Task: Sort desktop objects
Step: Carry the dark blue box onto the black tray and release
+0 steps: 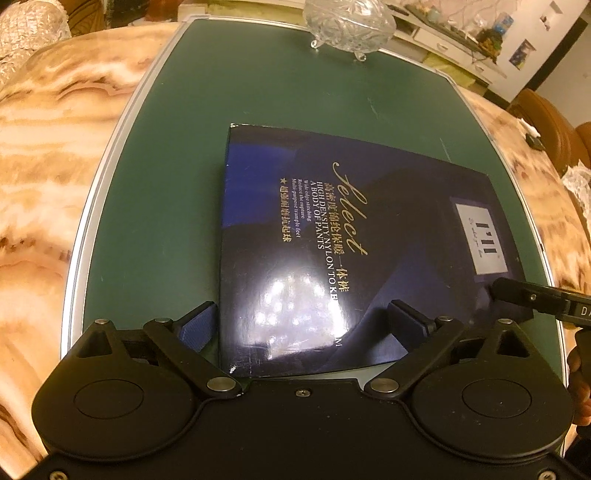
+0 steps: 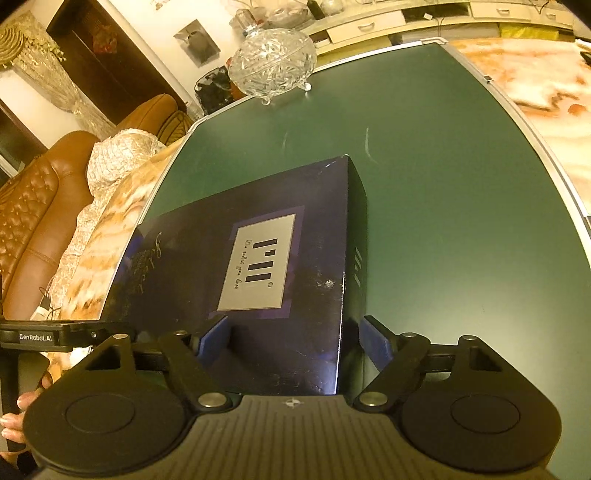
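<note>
Both left tongs and right tongs gape wide astride the closed dark box, gripping nothing.

Both wrist views close, looking down along the fingers (fisheye), sharing dark box, glass bowl

Glass bowl top cropped; box near edge behind tongs.

Glossy dark-blue cardboard box mirrors lamp glare; matt green mat, metal-edged; cut-glass bowl; polished marble table.
</note>
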The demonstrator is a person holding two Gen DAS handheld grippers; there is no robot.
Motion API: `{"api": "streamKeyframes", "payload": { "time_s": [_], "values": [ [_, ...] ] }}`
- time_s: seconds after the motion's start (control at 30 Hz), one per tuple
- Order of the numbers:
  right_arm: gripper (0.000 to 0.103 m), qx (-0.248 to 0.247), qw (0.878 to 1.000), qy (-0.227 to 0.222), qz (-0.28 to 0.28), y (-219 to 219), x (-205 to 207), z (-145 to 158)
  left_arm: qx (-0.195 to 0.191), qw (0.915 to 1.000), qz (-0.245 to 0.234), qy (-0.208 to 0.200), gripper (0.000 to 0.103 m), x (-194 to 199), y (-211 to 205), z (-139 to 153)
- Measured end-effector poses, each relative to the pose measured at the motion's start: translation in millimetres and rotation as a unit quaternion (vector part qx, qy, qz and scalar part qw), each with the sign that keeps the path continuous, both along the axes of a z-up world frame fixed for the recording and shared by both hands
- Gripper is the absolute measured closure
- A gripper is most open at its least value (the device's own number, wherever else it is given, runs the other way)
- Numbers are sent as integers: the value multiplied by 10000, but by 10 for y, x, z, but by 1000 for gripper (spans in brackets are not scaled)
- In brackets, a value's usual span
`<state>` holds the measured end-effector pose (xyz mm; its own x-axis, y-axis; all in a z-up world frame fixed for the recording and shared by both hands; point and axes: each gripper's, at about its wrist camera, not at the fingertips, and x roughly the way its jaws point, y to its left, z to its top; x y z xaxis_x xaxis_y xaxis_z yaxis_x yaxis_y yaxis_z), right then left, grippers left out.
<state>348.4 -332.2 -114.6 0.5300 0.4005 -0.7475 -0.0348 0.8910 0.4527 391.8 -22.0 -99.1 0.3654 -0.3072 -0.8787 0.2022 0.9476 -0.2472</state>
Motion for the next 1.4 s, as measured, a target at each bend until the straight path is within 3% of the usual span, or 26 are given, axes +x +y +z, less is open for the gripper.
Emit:
{"api": "streamKeyframes", "payload": {
  "time_s": [0.4, 0.7, 1.13, 1.4],
  "values": [
    [22, -141, 9996, -228, 29, 71, -264, 208, 141, 9992, -158, -325, 5, -247, -30, 272],
    [22, -286, 9982, -525, 22, 145, -602, 551, 119, 9980, -251, -561, 5, -592, 22, 593],
    [23, -675, 9940, -858, 17, 350, -1464, 989, 48, 9972, -288, -687, 5, -1361, 126, 880],
    [23, -707, 9932, -919, -52, 400, -2025, 1081, 152, 9961, -398, -775, 5, -1931, 140, 1006]
  ]
}}
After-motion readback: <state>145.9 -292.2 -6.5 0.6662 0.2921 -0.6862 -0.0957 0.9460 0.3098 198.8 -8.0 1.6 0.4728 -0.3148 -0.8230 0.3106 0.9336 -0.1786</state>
